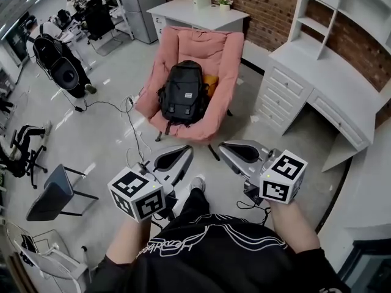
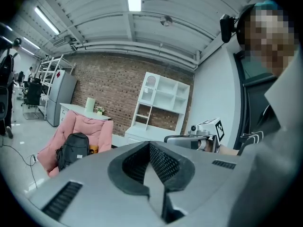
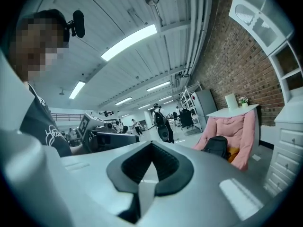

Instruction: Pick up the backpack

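A black backpack (image 1: 183, 93) leans upright on the seat of a pink padded chair (image 1: 214, 47), a few steps ahead of me. It also shows small in the left gripper view (image 2: 73, 148) and in the right gripper view (image 3: 218, 146). My left gripper (image 1: 188, 149) and right gripper (image 1: 222, 145) are held side by side in front of my body, well short of the chair. Both have their jaws shut with nothing between them. Each gripper points toward the chair, the left (image 2: 149, 148) tilted slightly down and the right (image 3: 151, 150) level.
A white desk with drawers (image 1: 317, 84) and shelves stands right of the chair, and a white cabinet (image 1: 195, 14) stands behind it. Cables (image 1: 131, 121) trail over the floor left of the chair. A grey chair (image 1: 55, 191) sits at near left. A person with a black bag (image 1: 61, 66) stands far left.
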